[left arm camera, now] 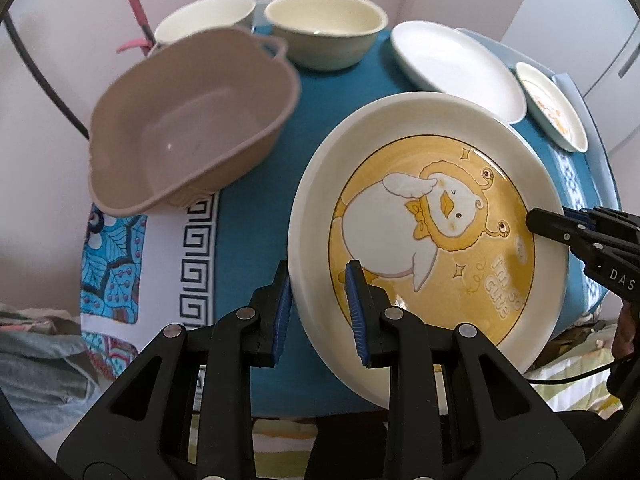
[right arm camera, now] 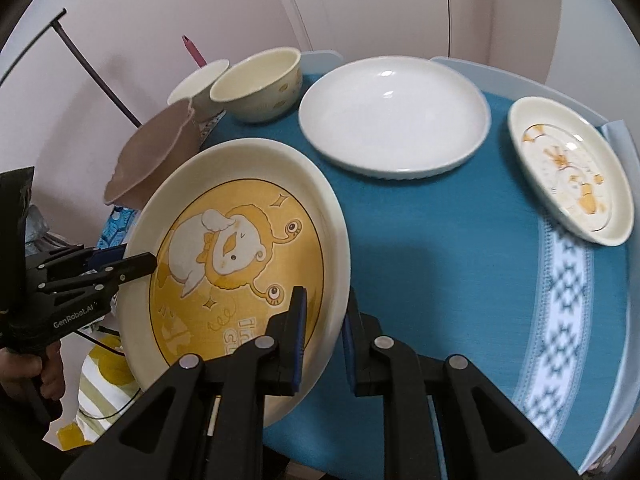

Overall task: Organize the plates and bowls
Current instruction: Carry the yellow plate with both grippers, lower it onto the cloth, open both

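Left tool (left arm camera: 320,300) is clamped on the near rim of the duck plate (left arm camera: 420,220), one blue pad inside the dish, the other outside the wall, and there is the right tool (right arm camera: 324,320) doing the same on the opposite rim, jaws nipped tight across the edge. Two tools, one plate, and it hangs tilted in the air above the near edge of the tabletop (right arm camera: 420,260), its yellow cartoon face turned up toward both cameras. From the left wrist view the right tool reaches in at the plate's far side; from the right wrist view the left tool pokes in from the left, with a hand (right arm camera: 24,372) wrapped round its grip. Moving outward: left of the plate sits the brown plastic basin (left arm camera: 192,120), empty, on the blue patterned cloth. Behind it, two cream bowls (left arm camera: 326,26) stand side by side at the back edge, one partly hidden by the basin. To the right lies a plain white plate (right arm camera: 394,116), flat on the cloth, and further right again a smaller printed plate (right arm camera: 568,168) near the tabletop's edge, well apart from the held one.
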A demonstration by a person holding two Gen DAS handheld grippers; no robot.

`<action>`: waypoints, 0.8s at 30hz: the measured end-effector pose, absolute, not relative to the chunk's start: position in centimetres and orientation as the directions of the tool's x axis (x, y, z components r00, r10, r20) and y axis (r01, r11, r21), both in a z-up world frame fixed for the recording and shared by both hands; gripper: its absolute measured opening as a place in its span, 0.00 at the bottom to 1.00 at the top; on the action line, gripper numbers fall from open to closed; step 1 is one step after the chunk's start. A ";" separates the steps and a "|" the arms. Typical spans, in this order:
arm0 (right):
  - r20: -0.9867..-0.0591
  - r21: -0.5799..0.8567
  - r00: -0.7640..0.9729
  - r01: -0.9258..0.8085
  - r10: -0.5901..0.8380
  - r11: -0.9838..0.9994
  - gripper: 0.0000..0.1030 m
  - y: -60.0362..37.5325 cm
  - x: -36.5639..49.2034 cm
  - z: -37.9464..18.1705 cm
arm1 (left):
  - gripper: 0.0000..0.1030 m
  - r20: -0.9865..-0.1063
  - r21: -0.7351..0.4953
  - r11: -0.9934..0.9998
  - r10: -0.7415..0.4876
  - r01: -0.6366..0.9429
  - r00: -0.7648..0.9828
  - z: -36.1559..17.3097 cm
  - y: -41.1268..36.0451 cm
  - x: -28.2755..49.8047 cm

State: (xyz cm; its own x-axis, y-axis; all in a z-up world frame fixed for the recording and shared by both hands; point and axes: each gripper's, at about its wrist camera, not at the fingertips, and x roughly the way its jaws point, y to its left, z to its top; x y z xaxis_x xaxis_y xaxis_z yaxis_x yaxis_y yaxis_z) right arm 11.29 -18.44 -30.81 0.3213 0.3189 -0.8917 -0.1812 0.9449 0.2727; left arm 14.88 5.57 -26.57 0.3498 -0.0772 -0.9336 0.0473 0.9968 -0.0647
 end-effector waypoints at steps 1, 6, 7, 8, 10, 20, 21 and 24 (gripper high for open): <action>-0.893 0.272 0.321 -0.176 0.316 0.946 0.15 -18.1 11.4 -31.1 | 0.23 -0.935 -0.068 0.996 -0.084 0.056 0.346 -27.0 6.0 15.1; -0.901 0.260 0.325 -0.129 0.288 0.957 0.15 -17.5 11.8 -32.3 | 0.23 -0.928 -0.060 0.992 -0.097 0.110 0.361 -27.6 6.4 15.5; -0.900 0.262 0.326 -0.124 0.289 0.957 0.15 -17.5 11.8 -32.5 | 0.23 -0.928 -0.060 0.992 -0.097 0.115 0.360 -27.6 6.4 15.6; -0.900 0.264 0.325 -0.121 0.289 0.957 0.15 -17.5 11.8 -32.6 | 0.23 -0.927 -0.062 0.991 -0.100 0.117 0.363 -27.5 6.4 15.6; -0.903 0.262 0.321 -0.115 0.286 0.958 0.15 -17.8 11.7 -32.8 | 0.23 -0.926 -0.056 0.991 -0.097 0.122 0.366 -27.5 6.2 15.4; -0.906 0.294 0.288 -0.096 0.310 0.951 0.15 -18.1 12.2 -32.7 | 0.24 -0.933 0.009 0.993 -0.035 0.121 0.358 -27.6 5.1 15.8; -0.909 0.288 0.283 -0.099 0.305 0.952 0.15 -17.9 12.2 -32.8 | 0.24 -0.933 0.007 0.993 -0.037 0.118 0.359 -27.6 5.1 15.8; -0.917 0.261 0.280 -0.114 0.283 0.959 0.15 -17.4 12.1 -32.8 | 0.24 -0.933 0.006 0.995 -0.032 0.105 0.357 -27.8 5.2 15.7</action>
State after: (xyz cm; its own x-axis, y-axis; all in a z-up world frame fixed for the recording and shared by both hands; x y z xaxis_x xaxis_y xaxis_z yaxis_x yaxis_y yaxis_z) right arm 12.05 -17.43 -32.84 0.2804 0.2832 -0.9172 -0.1137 0.9586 0.2612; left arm 15.74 5.21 -27.83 0.3575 -0.0321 -0.9334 0.1045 0.9945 0.0058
